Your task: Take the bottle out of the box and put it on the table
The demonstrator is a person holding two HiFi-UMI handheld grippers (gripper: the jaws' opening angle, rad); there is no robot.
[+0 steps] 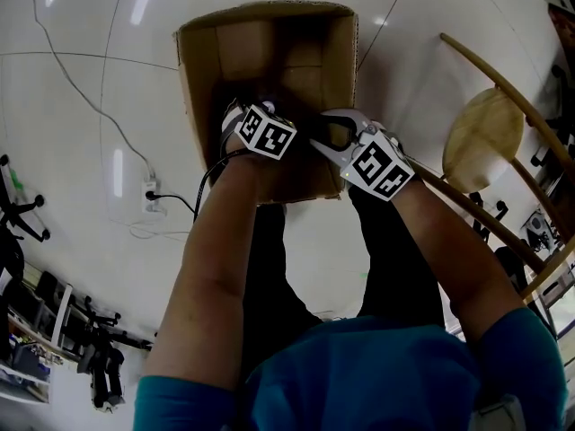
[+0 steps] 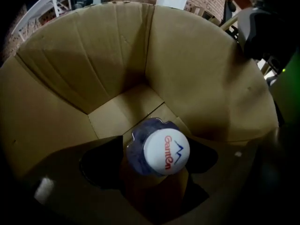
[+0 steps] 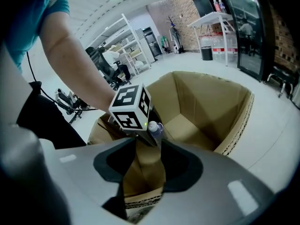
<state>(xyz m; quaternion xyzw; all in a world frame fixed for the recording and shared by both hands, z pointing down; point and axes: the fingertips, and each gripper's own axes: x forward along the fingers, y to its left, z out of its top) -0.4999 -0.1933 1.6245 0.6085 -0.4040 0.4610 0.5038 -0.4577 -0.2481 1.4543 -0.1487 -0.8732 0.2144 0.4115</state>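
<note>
An open cardboard box (image 1: 199, 70) stands on the white floor. Inside it stands a clear bottle (image 2: 161, 153) with a white printed cap, upright near the box's near wall. My left gripper (image 1: 244, 119) reaches down into the box. Its jaws stand open on either side of the bottle's top, and the pads do not press on it. In the right gripper view the bottle's cap (image 3: 154, 127) peeks out beside the left gripper's marker cube (image 3: 132, 108). My right gripper (image 3: 143, 165) is shut on the box's near wall (image 3: 140, 172), at the rim (image 1: 296, 191).
A wooden chair (image 1: 485, 133) stands just right of the box. A socket strip (image 1: 153, 196) with cables lies on the floor to the left. Shelves and an office chair (image 3: 105, 62) are farther off. The box's walls (image 2: 197, 69) closely surround the left gripper.
</note>
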